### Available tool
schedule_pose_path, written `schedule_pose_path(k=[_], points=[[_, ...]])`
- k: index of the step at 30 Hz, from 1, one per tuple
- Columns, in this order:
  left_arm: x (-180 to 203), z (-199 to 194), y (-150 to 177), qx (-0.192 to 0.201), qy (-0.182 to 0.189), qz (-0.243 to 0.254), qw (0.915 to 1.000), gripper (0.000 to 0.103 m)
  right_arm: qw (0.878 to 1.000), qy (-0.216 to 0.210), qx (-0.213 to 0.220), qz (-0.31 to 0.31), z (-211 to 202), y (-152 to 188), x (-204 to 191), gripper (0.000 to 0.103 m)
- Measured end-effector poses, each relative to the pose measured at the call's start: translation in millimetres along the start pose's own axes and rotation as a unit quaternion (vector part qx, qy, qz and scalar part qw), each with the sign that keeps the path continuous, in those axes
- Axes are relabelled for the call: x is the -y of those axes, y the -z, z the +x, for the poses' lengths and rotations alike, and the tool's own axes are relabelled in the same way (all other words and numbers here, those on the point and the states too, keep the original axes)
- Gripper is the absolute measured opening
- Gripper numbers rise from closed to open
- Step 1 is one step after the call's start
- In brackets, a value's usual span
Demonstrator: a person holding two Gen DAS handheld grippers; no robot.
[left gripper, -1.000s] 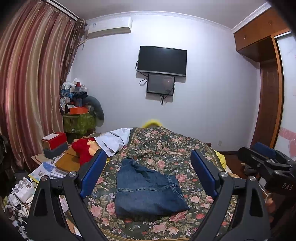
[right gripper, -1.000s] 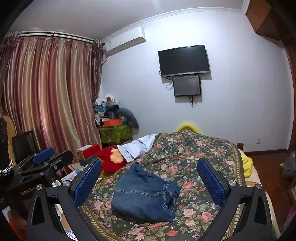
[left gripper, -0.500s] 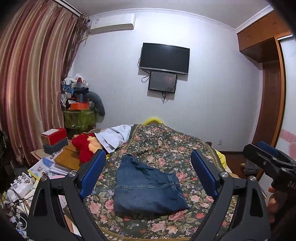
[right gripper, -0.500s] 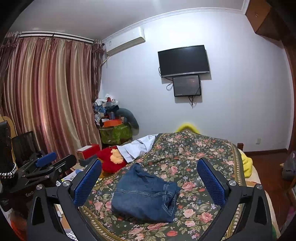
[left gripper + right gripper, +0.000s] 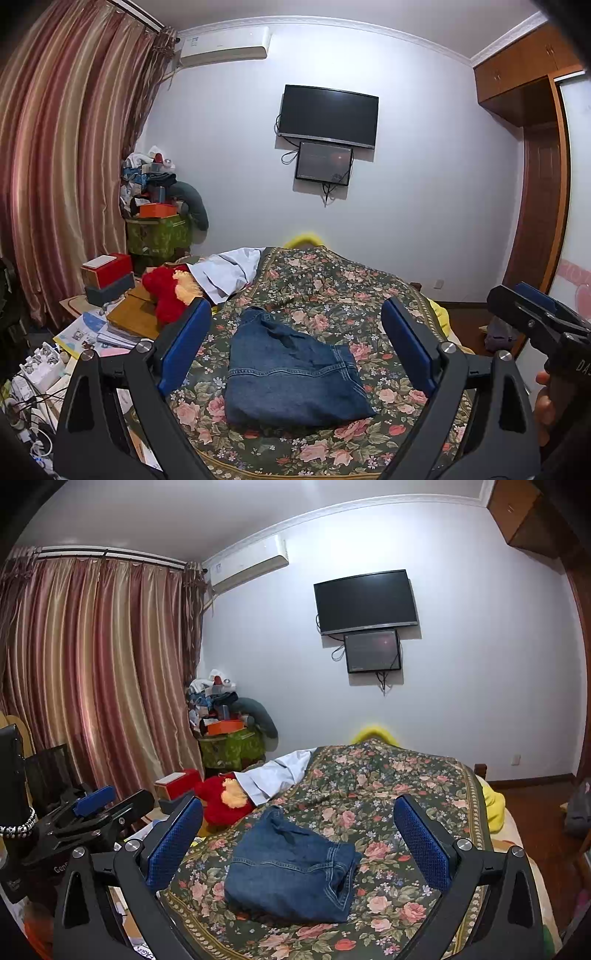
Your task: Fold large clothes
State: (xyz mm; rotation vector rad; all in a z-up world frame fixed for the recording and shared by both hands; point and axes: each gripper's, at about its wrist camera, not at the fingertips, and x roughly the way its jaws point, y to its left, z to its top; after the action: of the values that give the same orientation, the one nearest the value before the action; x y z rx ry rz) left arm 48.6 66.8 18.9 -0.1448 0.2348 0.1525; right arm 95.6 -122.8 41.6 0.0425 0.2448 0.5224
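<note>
Left wrist: both tools [image 5: 295,343] [image 5: 297,843] hover level, spread, above folded jeans [image 5: 291,373].

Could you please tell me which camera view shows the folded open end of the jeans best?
The right wrist view: the folded jeans turn their layered right end toward it, with stacked denim edges visible. The left wrist view shows the same jeans mainly from above, that end foreshortened.

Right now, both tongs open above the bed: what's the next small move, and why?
Probably hold both back, or lift away. The blue denim jeans already lie folded in a compact bundle on the floral bedspread. The left tongs and right tongs are open, empty and touching nothing. If anything, a light press on the puffy top layer might flatten it.
</note>
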Motion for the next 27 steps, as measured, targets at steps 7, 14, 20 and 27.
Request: schedule_pose_path(k=[7, 14, 20, 27], points=[[7, -1, 3, 0.0, 0.007, 0.008, 0.9999, 0.094, 1.0, 0.002, 0.003, 0.004, -1, -2, -1, 0.103], [12, -1, 3, -0.003, 0.013, 0.014, 0.9998, 0.097, 1.0, 0.006, 0.006, 0.005, -2, -4, -2, 0.103], [16, -2, 3, -0.002, 0.02, 0.016, 0.9997, 0.097, 1.0, 0.007, 0.007, 0.006, -2, -3, -2, 0.103], [18, -4, 3, 0.002, 0.023, 0.021, 0.9995, 0.097, 1.0, 0.012, 0.004, 0.012, 1, -3, -3, 0.103]])
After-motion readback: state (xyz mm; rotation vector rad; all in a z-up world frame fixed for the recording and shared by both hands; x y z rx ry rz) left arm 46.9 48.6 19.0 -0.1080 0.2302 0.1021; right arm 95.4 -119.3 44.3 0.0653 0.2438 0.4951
